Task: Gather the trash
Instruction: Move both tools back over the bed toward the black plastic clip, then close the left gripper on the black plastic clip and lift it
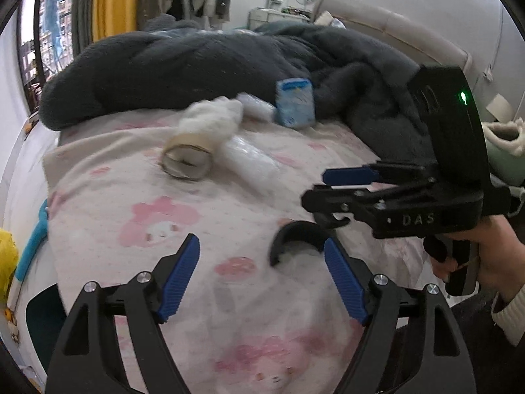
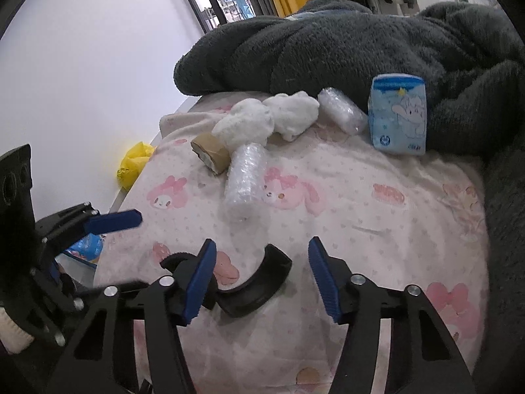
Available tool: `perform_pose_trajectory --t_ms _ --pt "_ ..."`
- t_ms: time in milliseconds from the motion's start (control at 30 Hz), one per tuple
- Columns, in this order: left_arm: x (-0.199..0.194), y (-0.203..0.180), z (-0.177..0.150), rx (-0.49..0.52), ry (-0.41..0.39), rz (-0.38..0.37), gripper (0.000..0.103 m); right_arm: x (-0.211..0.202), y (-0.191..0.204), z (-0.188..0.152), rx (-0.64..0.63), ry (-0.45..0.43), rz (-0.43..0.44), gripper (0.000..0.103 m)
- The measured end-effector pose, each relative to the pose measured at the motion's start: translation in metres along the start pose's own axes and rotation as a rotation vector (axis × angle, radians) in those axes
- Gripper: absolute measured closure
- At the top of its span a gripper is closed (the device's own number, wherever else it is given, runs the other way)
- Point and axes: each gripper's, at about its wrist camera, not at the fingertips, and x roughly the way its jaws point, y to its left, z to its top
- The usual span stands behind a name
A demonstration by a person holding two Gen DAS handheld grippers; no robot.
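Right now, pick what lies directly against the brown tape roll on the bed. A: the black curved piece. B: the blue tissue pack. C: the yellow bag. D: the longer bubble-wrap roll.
D: in the right wrist view the longer bubble-wrap roll touches the brown tape roll, while the blue tissue pack stands apart by the dark blanket, the yellow bag sits off the bed, and the black curved piece lies near the grippers.

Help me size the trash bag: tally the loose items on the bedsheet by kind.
Bubble-wrap rolls: 2
Tape rolls: 1
White fluffy wads: 1 clump
Blue tissue packs: 1
Black curved plastic pieces: 1
Total: 6
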Motion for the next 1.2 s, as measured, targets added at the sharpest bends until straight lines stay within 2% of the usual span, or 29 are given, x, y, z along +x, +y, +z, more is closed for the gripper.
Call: perform_pose_trajectory --t_ms 67,133,433,700,800,1000,1200 --pt "0.007 -0.006 -0.001 0.007 0.013 -0.002 0.021 0.001 -0.004 -0.004 0.007 0.008 0.015 0.052" --pt "0.013 -0.011 -0.002 0.020 0.028 -0.003 0.021 0.005 -0.003 -0.005 0.011 0.012 0.026 0.063" --pt "0.030 -0.027 -0.004 0.051 0.051 0.006 0.020 -0.007 -0.009 -0.017 0.010 0.000 0.039 0.092" --pt "0.037 -0.032 -0.003 0.056 0.052 0.035 0.024 -0.019 -0.011 -0.019 0.005 -0.034 0.032 0.095" --pt "0.039 -0.031 -0.002 0.051 0.050 0.046 0.030 -0.028 -0.014 -0.017 0.008 -0.057 0.018 0.095" --pt "0.041 -0.026 0.002 0.030 0.046 0.057 0.051 -0.033 -0.019 -0.012 0.025 -0.079 -0.003 0.095" --pt "0.034 -0.022 0.005 0.014 0.021 0.053 0.055 -0.028 -0.013 -0.001 0.018 -0.086 -0.010 0.095"
